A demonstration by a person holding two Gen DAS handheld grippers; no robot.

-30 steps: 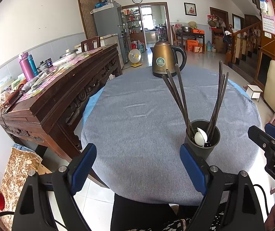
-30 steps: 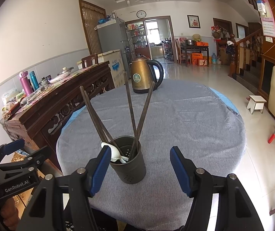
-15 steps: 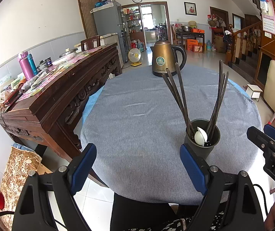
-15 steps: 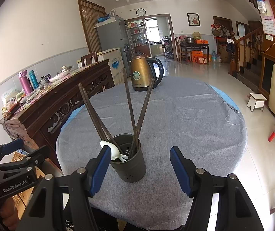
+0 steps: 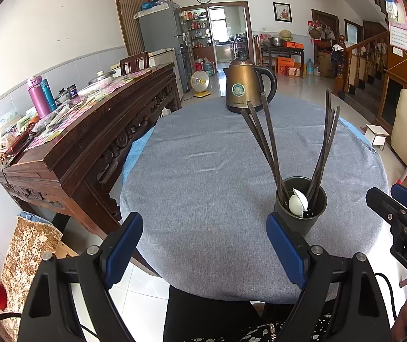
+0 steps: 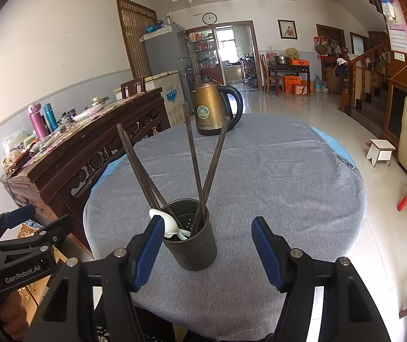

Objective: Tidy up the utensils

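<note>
Seemingly done, the chopsticks (image 6: 194, 168) and white spoon (image 6: 169, 225) lean in the holder (image 6: 192, 245) near the desk's (image 6: 274, 171) six-o'clock edge, where either spread, empty tool, left tool (image 5: 203, 250) or right tool (image 6: 207, 250), could topple it.

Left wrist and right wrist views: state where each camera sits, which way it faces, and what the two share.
Left wrist: on the left gripper, at the table's near edge, facing across toward the kettle; holder sits right of centre; own open fingers, right gripper and the person's dark clothing below show.
Right wrist: on the right gripper, facing the same way, holder between its open fingers; left gripper shows at left.
Shared: table, holder with chopsticks and spoon, kettle, sideboard.
</note>
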